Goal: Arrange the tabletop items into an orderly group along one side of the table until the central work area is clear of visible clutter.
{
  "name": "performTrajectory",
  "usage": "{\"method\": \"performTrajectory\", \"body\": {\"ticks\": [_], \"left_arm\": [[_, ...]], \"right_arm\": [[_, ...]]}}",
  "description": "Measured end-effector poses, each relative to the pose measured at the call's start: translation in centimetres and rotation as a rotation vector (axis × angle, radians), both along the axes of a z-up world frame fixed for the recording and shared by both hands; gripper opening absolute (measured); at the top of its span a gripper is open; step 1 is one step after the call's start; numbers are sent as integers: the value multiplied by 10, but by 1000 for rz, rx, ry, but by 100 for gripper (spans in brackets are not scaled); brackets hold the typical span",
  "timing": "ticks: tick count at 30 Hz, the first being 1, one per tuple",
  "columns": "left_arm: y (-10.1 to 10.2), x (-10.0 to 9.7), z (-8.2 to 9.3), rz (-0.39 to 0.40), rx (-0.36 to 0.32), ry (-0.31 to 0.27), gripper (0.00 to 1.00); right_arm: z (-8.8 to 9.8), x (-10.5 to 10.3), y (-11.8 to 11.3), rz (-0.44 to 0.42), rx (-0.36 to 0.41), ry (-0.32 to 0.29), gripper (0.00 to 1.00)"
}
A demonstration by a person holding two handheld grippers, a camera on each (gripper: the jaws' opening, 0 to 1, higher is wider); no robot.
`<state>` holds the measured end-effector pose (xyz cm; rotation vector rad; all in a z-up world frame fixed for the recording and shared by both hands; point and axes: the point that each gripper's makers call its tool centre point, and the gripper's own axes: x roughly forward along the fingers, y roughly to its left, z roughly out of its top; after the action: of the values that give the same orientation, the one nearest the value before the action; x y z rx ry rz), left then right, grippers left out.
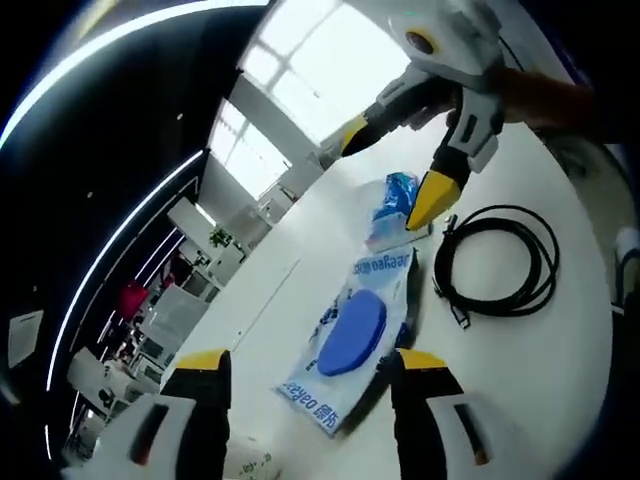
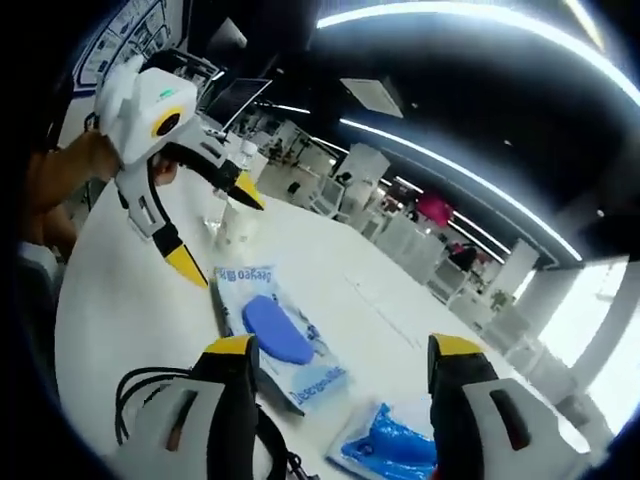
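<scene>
Where jaws gape on both, left hand-held gripper (image 1: 305,365), right hand-held gripper (image 2: 345,350), cable (image 2: 135,385) half-hidden.

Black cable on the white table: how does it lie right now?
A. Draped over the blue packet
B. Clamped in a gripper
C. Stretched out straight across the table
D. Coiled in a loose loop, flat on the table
D. In the left gripper view the black cable lies in a loose coil on the white table, beside the blue-and-white packet, clear of both the left gripper and the right gripper.
</scene>
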<state>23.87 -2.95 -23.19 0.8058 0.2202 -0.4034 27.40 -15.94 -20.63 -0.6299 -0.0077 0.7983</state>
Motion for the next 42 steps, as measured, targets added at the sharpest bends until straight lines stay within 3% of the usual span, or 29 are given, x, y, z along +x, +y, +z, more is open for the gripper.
{"method": "performTrajectory", "body": {"ticks": [4,8,9,21,42], "left_arm": [[-1,0,5,-4,-42,-3,76],[0,4,11,31,-133,-18,97],[0,4,13,28,-125,-22,98],[-10,8,18,4,-113,-29,97],[-56,24,9,-41,-130,4,93]], "right_arm": [[5,0,-4,-7,41,20,78],[10,0,-8,-22,71,19,86],[9,0,-8,-23,65,19,87],[8,3,-22,-48,60,17,86],[-4,15,-80,-133,77,41,86]]}}
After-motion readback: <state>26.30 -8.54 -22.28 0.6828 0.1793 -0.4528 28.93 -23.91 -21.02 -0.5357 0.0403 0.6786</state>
